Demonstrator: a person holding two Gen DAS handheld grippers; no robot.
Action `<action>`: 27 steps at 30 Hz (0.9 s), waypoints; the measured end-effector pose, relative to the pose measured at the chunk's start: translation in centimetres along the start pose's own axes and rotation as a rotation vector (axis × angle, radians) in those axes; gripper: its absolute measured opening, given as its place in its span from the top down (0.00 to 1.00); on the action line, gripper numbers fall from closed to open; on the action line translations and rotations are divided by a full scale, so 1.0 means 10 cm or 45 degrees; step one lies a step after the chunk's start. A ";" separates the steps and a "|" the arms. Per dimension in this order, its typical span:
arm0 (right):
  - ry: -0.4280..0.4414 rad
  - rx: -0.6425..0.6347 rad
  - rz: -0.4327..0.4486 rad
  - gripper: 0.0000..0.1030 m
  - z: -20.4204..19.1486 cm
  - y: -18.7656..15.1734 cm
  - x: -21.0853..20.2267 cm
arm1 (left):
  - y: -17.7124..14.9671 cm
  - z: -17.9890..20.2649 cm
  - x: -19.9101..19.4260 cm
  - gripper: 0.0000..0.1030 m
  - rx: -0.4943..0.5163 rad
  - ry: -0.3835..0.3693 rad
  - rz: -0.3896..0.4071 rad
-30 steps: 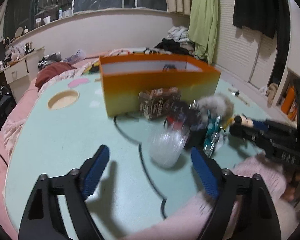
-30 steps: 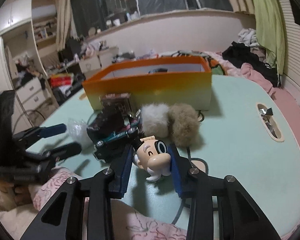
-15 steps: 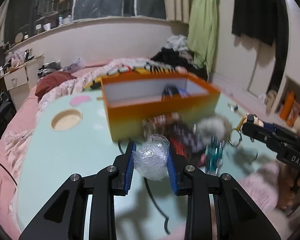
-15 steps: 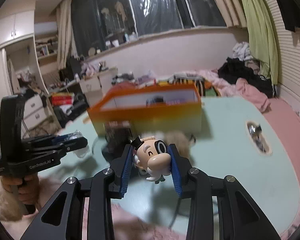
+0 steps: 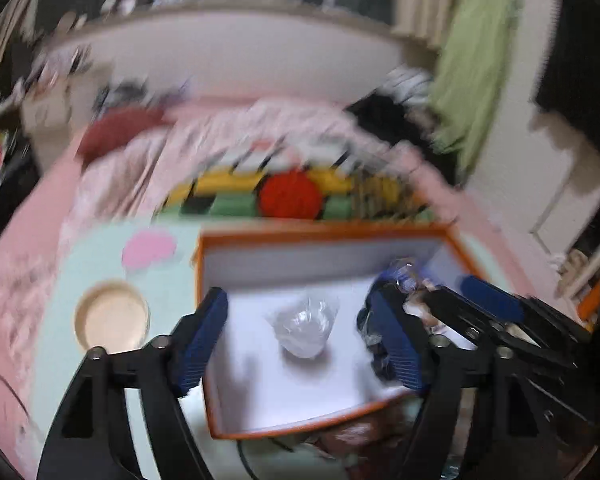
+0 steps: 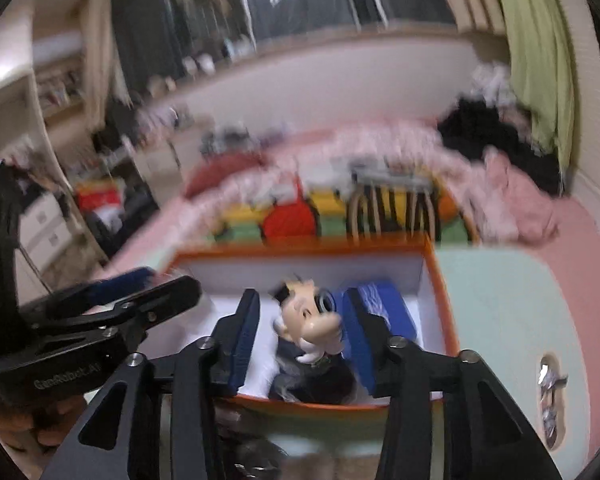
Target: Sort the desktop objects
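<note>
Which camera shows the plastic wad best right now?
The left wrist view: the plastic wad lies in plain sight on the white floor of the box, between the open fingers of the left gripper. The right wrist view does not show it; the left gripper blocks that side.

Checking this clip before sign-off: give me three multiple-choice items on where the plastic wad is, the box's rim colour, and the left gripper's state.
1. Where is the crumpled clear plastic wad?
A. on the box floor
B. in the table's round recess
C. on the bed

2. What colour is the box rim?
A. green
B. orange
C. black

3. How is the left gripper?
A. shut on the wad
B. shut, empty
C. open

Answers: 1 A, it lies on the white floor inside; 2 B, the orange edge frames the white interior; 3 C, its fingers stand wide of the wad.
</note>
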State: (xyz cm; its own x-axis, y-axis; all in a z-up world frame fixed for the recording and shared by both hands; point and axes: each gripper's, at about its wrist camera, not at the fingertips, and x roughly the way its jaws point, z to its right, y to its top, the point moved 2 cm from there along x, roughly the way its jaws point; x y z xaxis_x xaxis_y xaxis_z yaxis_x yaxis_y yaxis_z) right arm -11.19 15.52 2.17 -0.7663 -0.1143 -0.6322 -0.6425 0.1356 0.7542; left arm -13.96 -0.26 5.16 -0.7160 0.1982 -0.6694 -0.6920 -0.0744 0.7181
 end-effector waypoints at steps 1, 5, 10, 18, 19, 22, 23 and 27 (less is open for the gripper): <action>-0.032 -0.020 0.021 0.45 -0.01 -0.04 0.00 | -0.04 0.02 -0.05 0.24 0.051 0.012 0.090; -0.058 -0.023 0.048 0.39 0.07 -0.10 -0.06 | -0.07 0.08 -0.08 0.24 0.106 0.033 0.077; -0.060 0.054 0.176 0.25 0.19 -0.06 -0.37 | -0.03 0.06 -0.33 0.24 0.055 -0.063 0.140; -0.056 -0.007 0.137 0.15 0.15 -0.54 -0.84 | -0.53 0.17 -0.81 0.22 0.176 -0.113 0.106; -0.068 -0.024 0.107 0.15 0.15 -0.65 -0.86 | -0.63 0.18 -0.83 0.22 0.194 -0.114 0.088; -0.092 -0.065 -0.003 0.15 0.14 -0.97 -0.87 | -0.96 0.16 -0.89 0.22 0.253 -0.091 0.039; -0.102 -0.076 -0.048 0.15 0.13 -1.08 -0.85 | -1.09 0.16 -0.87 0.22 0.275 -0.073 0.006; -0.220 -0.135 -0.116 0.11 0.12 -1.41 -0.72 | -1.43 0.16 -0.65 0.15 0.324 -0.017 -0.076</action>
State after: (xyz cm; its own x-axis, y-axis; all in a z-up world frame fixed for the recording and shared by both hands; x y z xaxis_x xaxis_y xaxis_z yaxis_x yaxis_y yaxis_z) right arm 3.37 15.65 -4.09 -0.6999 0.0503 -0.7125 -0.7121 0.0272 0.7015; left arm 0.70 1.08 -0.45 -0.6722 0.2076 -0.7106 -0.6861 0.1859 0.7033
